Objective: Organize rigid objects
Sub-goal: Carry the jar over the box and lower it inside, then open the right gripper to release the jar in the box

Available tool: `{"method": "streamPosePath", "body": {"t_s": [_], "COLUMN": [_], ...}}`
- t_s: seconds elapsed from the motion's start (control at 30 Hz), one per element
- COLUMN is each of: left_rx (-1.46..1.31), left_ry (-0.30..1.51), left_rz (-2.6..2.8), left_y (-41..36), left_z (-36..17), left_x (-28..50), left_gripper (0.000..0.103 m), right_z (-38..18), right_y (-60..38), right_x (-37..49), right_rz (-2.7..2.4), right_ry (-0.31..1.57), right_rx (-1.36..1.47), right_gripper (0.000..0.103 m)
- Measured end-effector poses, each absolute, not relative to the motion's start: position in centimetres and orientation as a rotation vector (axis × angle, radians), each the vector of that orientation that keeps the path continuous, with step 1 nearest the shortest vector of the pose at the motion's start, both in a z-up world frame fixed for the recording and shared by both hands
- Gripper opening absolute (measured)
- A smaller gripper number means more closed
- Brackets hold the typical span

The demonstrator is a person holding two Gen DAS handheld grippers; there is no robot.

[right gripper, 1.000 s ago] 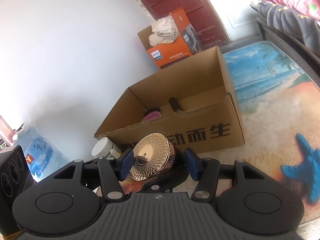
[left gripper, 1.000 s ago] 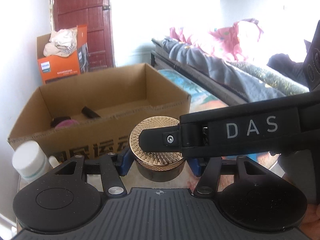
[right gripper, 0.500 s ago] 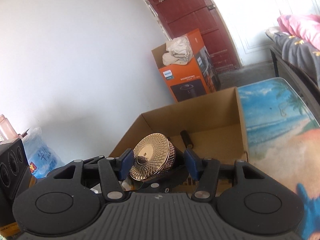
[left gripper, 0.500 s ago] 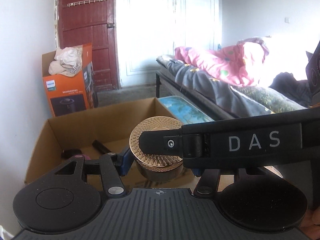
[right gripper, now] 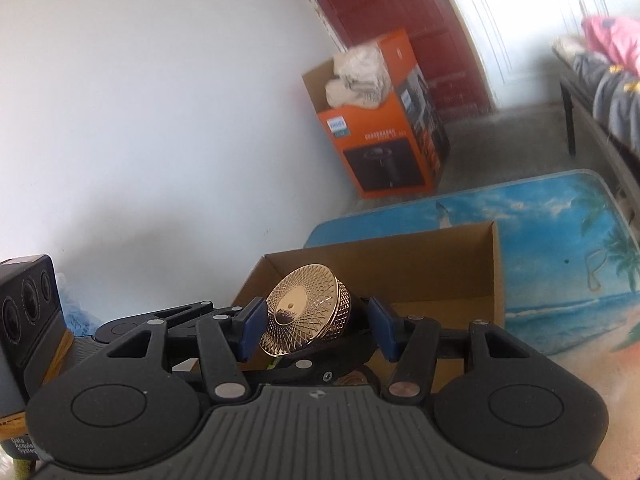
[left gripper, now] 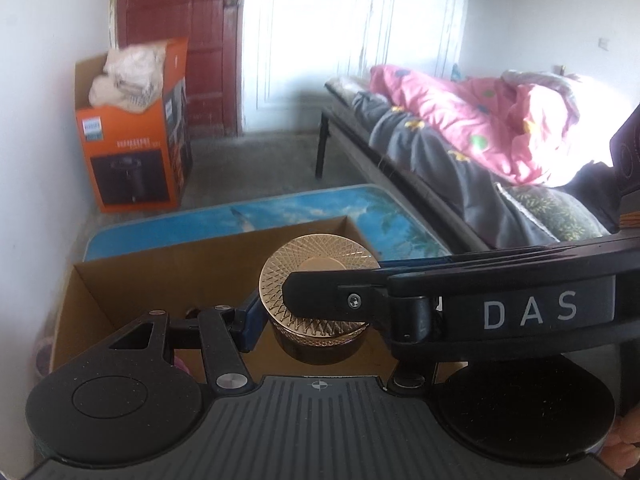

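Gold-lidded jar clamped by both grippers: right gripper blue fingers on its sides, left gripper likewise. Jar held above open cardboard box; pink item inside box. Orange carton beyond box holds white cloth.

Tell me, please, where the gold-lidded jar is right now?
In both wrist views the gold-lidded jar sits centre frame, clamped between both grippers' blue pads, over the open cardboard box.

White walls enclose the room. A dark red door and a bright white door stand far off. A bed with pink bedding lines the right; the grey floor lies between.
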State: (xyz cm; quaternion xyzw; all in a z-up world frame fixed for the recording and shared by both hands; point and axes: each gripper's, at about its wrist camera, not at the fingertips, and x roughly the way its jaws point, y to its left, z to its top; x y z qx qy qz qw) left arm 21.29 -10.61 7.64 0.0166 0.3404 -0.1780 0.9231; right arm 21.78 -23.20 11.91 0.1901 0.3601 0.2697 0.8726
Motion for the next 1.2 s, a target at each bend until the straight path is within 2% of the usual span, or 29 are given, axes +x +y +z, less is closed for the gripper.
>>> {"method": "streamPosePath", "body": {"t_s": [0.33,0.6,1.2], "left_rx": [-0.070,-0.120,-0.209], "left_ry": [0.956,1.076,1.175], "left_rz": [-0.346,-0.290,-0.200], "left_y": [-9.1,-8.5,-6.7], "left_z": [4.2,1.0,-2.6], "left_x": [30.2,32.9,35.6], "left_gripper": [0.056,0.056,0.058], "right_z": [7.9,4.2,1.3], "right_y": [-21.8,-20.4,-17.8], "right_x": [31.2,35.1,38.1], "right_rz": [0.530,0.520,0.497], "right_ry": [1.001,1.132,1.188], "right_rx": [0.394,0.370,0.293], "right_gripper": [0.059,0.060,0.059]}}
